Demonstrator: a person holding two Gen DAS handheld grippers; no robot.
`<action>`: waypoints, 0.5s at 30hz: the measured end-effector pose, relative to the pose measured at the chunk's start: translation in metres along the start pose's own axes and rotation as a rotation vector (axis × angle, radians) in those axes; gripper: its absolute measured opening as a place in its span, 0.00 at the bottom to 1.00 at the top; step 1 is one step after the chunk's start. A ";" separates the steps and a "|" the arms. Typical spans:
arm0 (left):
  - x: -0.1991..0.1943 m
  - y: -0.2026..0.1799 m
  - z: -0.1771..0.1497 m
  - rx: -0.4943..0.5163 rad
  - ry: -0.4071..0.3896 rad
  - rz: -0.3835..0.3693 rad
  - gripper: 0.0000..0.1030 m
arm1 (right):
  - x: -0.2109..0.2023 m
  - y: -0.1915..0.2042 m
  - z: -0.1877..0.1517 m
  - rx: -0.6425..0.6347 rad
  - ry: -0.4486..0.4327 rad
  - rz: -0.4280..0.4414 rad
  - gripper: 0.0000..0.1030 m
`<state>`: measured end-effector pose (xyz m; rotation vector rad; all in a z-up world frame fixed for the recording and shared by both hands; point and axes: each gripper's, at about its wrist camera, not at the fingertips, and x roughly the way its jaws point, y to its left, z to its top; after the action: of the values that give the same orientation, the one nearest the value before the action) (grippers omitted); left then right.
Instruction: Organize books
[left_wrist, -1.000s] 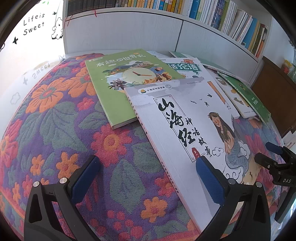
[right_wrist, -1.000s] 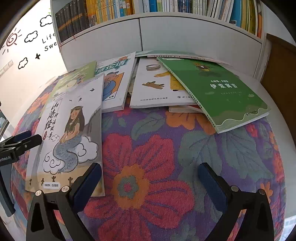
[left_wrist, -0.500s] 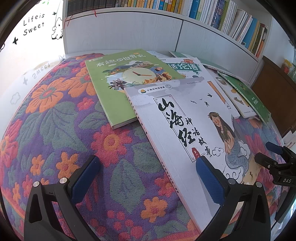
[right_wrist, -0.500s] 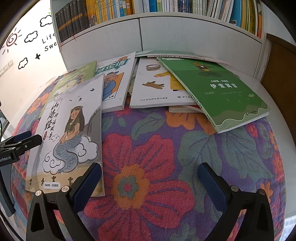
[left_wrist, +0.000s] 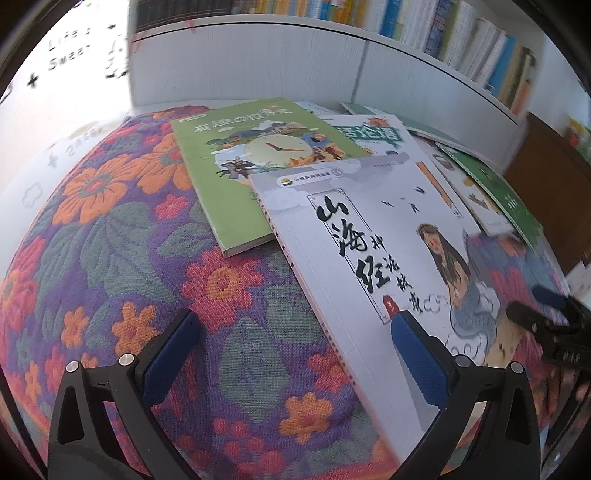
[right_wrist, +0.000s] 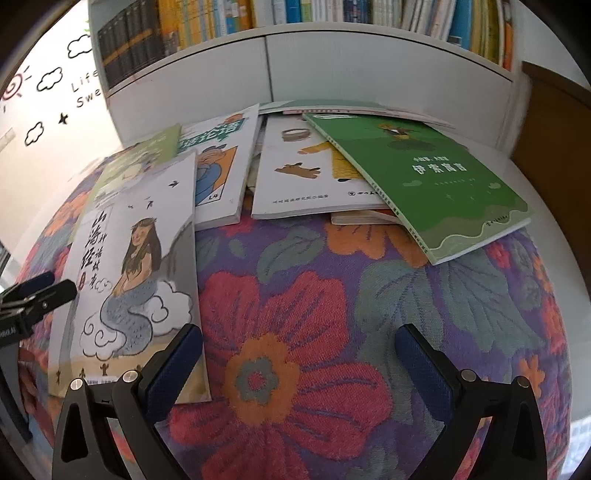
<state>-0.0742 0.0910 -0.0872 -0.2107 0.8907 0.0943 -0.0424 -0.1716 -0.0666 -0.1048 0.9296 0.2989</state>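
Several books lie spread flat on a flowered cloth (left_wrist: 110, 240). A white book with a mermaid drawing (left_wrist: 369, 258) (right_wrist: 136, 266) lies nearest, overlapping a light green clock-cover book (left_wrist: 255, 162). Beyond lie a white book with a green title band (right_wrist: 218, 166), a white book with brown animal drawings (right_wrist: 306, 177) and a dark green book (right_wrist: 424, 177). My left gripper (left_wrist: 291, 347) is open above the mermaid book's spine edge. My right gripper (right_wrist: 299, 354) is open over the bare cloth (right_wrist: 295, 295), its left finger (right_wrist: 173, 362) over that book's corner. Each gripper shows in the other's view.
A white bookcase (right_wrist: 266, 55) with packed upright books stands behind the table. A brown wooden cabinet (right_wrist: 554, 129) stands to the right. A wall with cloud and star stickers (right_wrist: 48, 81) is at the left.
Both views have shifted slightly and the left wrist view is a little blurred, so both grippers are moving a bit. The books have not moved.
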 end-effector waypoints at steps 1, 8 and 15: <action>0.000 -0.002 0.000 0.001 0.000 0.014 1.00 | 0.000 0.000 0.000 0.002 -0.001 0.000 1.00; 0.000 -0.009 0.001 0.046 0.082 -0.019 1.00 | 0.001 -0.002 0.002 0.013 0.006 0.002 1.00; -0.005 -0.025 -0.007 0.094 0.150 -0.078 0.99 | -0.008 0.026 0.014 -0.111 0.064 0.223 1.00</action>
<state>-0.0783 0.0649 -0.0835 -0.1662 1.0325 -0.0364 -0.0439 -0.1458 -0.0512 -0.1138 0.9901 0.5567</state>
